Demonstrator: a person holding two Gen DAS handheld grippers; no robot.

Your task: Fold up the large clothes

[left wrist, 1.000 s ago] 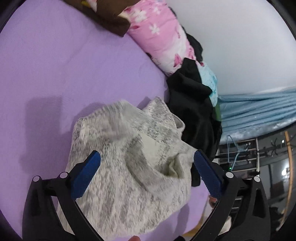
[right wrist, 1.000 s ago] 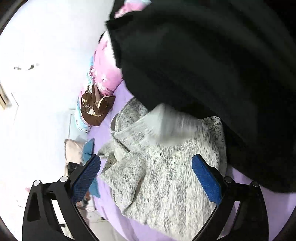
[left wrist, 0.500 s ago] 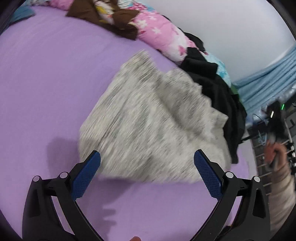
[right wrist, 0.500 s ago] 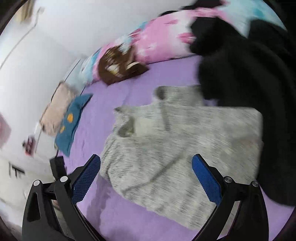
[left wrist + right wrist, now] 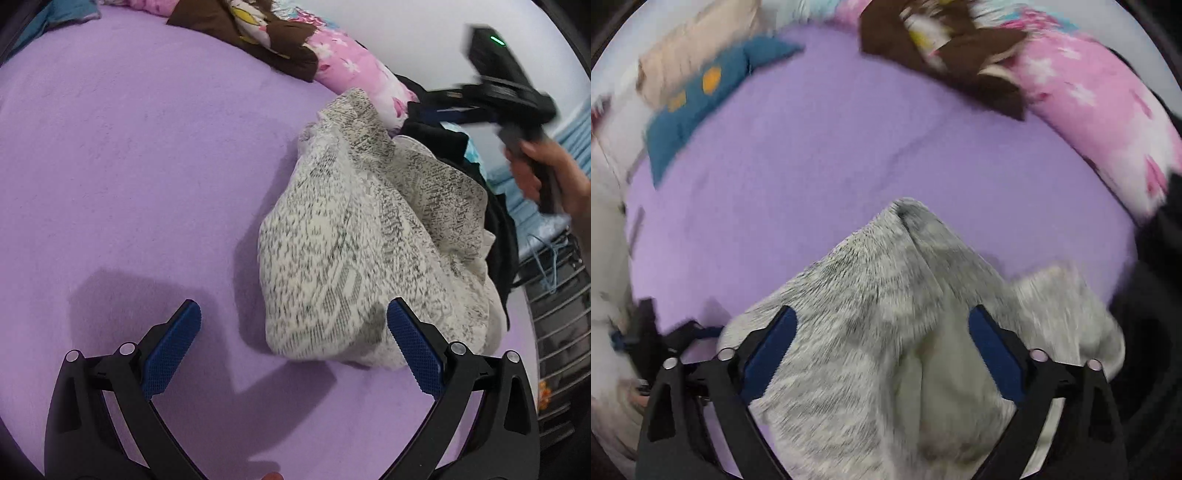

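The left claw stood wide apart with nothing between its blue pads, hanging over bare purple sheet, the sweater just beyond its right finger. The right claw pointed steeply down over the same sweater; its jaws were closing, with knit lying in the gap below them, though the pads did not press on it as far as I could see. A hand gripped that tool's handle, blurred.

The sweater was a heathered grey-and-white knit, crumpled into a loose heap on the right side of the bed, one end drawn to a point toward the pink floral pillow, a paler inner face showing in the folds. Black clothes lay against its far side. A brown cloth rested by the pillow, and a blue cushion lay well apart at the bed's far corner.
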